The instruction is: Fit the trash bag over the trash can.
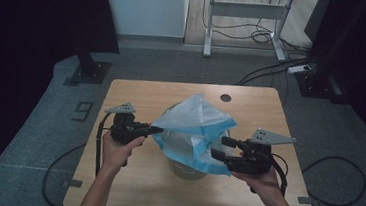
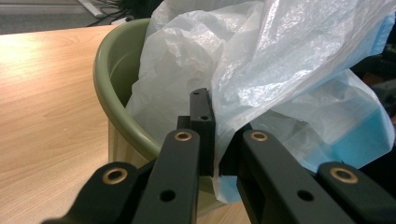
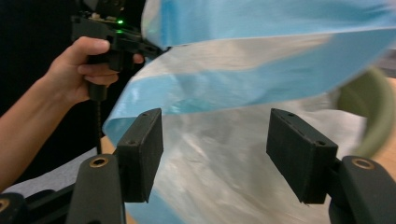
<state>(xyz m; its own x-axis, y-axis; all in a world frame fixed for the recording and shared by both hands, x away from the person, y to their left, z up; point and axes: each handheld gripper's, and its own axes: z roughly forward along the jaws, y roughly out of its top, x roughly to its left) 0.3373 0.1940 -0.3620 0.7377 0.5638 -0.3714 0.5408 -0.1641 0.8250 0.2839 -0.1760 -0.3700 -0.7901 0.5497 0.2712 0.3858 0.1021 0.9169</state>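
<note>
**Bag pinched on the left, loose on the right**

Nearest the camera in the high view, the person's forearms are coming in from the near edge of the table (image 1: 128, 188). The left gripper (image 1: 152, 129) is pinching the left edge of the bag (image 1: 196, 129); in the left gripper view its fingers (image 2: 203, 126) are pressing together on the thin plastic (image 2: 261, 70). The right gripper (image 1: 223, 148) is sitting at the bag's right near side with its fingers (image 3: 140, 149) spread apart, the film (image 3: 219, 158) lying between them, and neither pad is pressing on it. The bag, white with a blue band, is sitting in the middle of the table, draped in and over the green bin (image 2: 109, 88), which is standing upright under it. The bag's peak is rising above the bin's rim.
</note>
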